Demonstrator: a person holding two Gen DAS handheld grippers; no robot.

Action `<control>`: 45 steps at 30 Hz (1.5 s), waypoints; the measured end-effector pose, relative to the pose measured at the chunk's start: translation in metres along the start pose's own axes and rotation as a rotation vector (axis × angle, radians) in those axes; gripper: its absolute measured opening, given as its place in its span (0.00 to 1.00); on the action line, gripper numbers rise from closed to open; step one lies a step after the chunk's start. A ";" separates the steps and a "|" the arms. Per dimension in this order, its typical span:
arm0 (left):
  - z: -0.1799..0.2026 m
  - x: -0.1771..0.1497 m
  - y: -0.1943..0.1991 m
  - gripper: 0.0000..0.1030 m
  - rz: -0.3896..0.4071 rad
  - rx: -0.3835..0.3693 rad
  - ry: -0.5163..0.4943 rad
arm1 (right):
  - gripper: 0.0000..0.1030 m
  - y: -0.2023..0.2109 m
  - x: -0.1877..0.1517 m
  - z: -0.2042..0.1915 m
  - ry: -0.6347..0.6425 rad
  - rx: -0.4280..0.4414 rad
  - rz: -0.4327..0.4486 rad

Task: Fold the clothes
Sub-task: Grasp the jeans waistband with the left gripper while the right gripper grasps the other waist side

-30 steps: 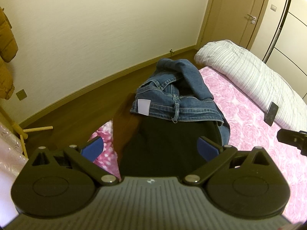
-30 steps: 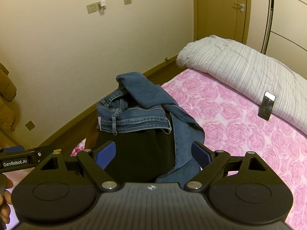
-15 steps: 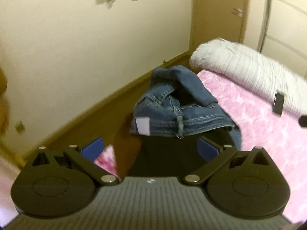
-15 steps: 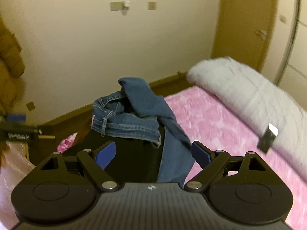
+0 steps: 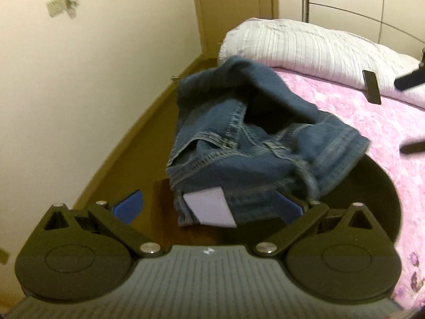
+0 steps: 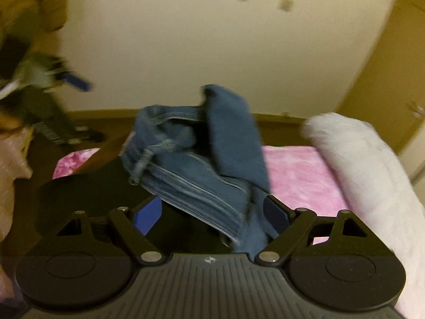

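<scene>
1. Your left tongs are spread wide, blue pads apart; the waistband end of the jeans with its pale label sits in the gap between the fingers, but nothing is pinched.
2. Your right tongs are also spread. A folded edge of the jeans runs into the gap and lies against the right-hand finger; whether it truly touches the pad is blurred.
3. The jeans lie crumpled in a heap on a black garment at the near corner of the bed, one leg humped up over the waistband.
4. The bed wears a pink rose-print sheet — seen in both views — and the black garment spreads over its corner beside the drop to the floor.
5. A rolled white striped quilt lies along the far side of the bed, well apart from the jeans. A dark phone leans against its edge.
6. Brown wooden floor runs between the bed and a cream wall with a skirting board.
7. Wall sockets sit high on that wall; a wooden door stands in the corner beyond the quilt.
8. In the right view, a brown padded jacket hangs at the upper left — heavily blurred.
</scene>
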State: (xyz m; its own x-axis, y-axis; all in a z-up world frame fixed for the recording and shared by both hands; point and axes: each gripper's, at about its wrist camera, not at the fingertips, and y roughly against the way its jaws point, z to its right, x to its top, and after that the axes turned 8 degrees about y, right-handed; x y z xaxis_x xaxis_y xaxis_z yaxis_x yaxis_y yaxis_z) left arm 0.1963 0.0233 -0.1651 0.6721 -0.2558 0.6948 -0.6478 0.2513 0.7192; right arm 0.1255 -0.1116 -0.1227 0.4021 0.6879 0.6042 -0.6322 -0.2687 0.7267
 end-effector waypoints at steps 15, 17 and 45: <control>-0.071 -0.003 -0.075 0.99 -0.013 -0.349 -0.011 | 0.79 -0.131 0.043 -0.053 0.235 0.087 -0.038; -0.071 -0.009 -0.076 0.99 -0.048 -0.327 -0.103 | 0.82 -0.118 0.037 -0.045 0.240 0.076 -0.037; -0.093 -0.008 -0.088 0.20 -0.129 -0.452 -0.110 | 0.17 -0.115 -0.001 -0.011 0.463 -0.167 -0.041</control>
State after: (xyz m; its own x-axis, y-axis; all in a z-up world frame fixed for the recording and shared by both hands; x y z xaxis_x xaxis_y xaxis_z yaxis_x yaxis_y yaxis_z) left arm 0.2813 0.0898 -0.2342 0.6793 -0.4025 0.6136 -0.3242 0.5855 0.7430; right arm 0.1899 -0.0741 -0.2104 0.1162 0.9331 0.3404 -0.7349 -0.1497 0.6614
